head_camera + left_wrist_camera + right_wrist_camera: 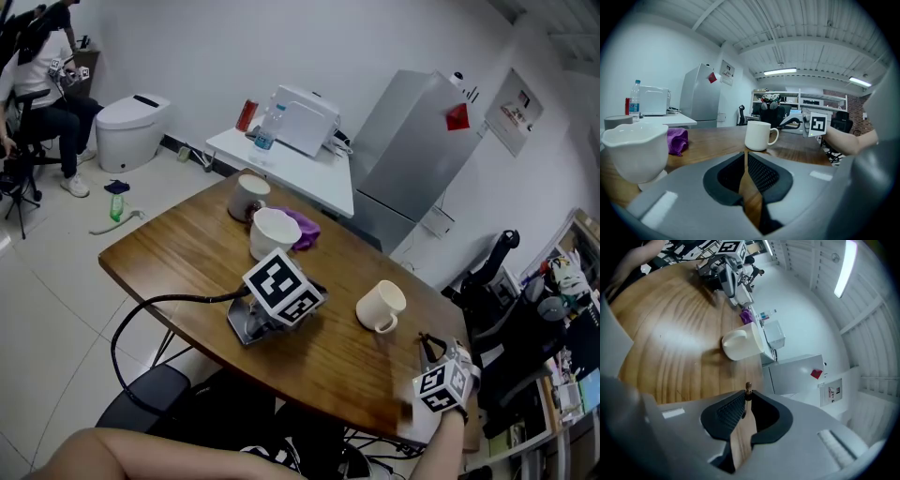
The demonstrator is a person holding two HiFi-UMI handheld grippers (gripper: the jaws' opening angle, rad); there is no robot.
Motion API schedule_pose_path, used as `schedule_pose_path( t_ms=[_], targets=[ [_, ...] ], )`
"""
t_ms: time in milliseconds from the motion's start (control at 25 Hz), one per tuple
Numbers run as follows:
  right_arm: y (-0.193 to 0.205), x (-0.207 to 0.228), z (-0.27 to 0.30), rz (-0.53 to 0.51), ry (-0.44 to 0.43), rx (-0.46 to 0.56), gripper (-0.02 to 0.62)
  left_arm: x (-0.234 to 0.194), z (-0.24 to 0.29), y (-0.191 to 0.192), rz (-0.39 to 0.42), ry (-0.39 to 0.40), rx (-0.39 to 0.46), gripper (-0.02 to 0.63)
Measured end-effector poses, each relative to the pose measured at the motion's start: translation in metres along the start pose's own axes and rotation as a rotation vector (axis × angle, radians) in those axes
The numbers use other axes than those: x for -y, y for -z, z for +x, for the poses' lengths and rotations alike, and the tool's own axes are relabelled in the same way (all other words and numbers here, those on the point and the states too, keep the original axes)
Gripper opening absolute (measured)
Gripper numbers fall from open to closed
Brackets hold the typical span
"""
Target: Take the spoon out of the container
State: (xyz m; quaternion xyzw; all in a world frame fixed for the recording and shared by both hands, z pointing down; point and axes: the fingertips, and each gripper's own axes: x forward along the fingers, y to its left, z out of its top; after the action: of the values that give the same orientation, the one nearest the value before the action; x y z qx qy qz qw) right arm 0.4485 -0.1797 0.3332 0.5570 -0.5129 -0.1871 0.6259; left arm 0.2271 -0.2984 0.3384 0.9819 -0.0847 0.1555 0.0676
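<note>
Right gripper (747,397), beyond the white mug (382,307) toward the table (187,246) edge, pinches its jaws on a thin stem, apparently the spoon (748,386), which is already out of the mug. Left gripper (746,159) lies on the mug's other side, jaws together and empty. Only setting the spoon down seems left.

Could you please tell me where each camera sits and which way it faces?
Head view: on the person's head, looking steeply down at the wooden table; left gripper, right gripper and a forearm show.
Left gripper view: rides the left gripper, looking level across the table at the white mug; its shut fingers show.
Right gripper view: rides the right gripper, tilted, looking over the table; its fingers pinch a thin brown-tipped rod.
All three share the mug.
</note>
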Motion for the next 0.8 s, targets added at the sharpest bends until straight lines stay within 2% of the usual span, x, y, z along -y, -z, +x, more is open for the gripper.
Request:
schedule_pose_path(
  t_ms=[200, 280, 680, 800],
  targets=[
    [-0.003, -0.034, 0.003, -0.022, -0.208, 0.025, 0.046, -0.001, -0.001, -0.001, -0.002, 0.000, 0.000, 0.021],
    [-0.004, -0.044, 0.004, -0.024, -0.265, 0.033, 0.051, -0.001, -0.001, 0.000, -0.003, 0.000, 0.000, 0.021],
    [-0.014, -0.058, -0.002, 0.088, -0.449, 0.065, 0.061, 0.000, 0.000, 0.000, -0.002, 0.001, 0.000, 0.021],
    [-0.018, -0.058, -0.005, 0.149, -0.473, 0.094, 0.063, 0.000, 0.000, 0.000, -0.002, 0.002, 0.000, 0.021]
  ],
)
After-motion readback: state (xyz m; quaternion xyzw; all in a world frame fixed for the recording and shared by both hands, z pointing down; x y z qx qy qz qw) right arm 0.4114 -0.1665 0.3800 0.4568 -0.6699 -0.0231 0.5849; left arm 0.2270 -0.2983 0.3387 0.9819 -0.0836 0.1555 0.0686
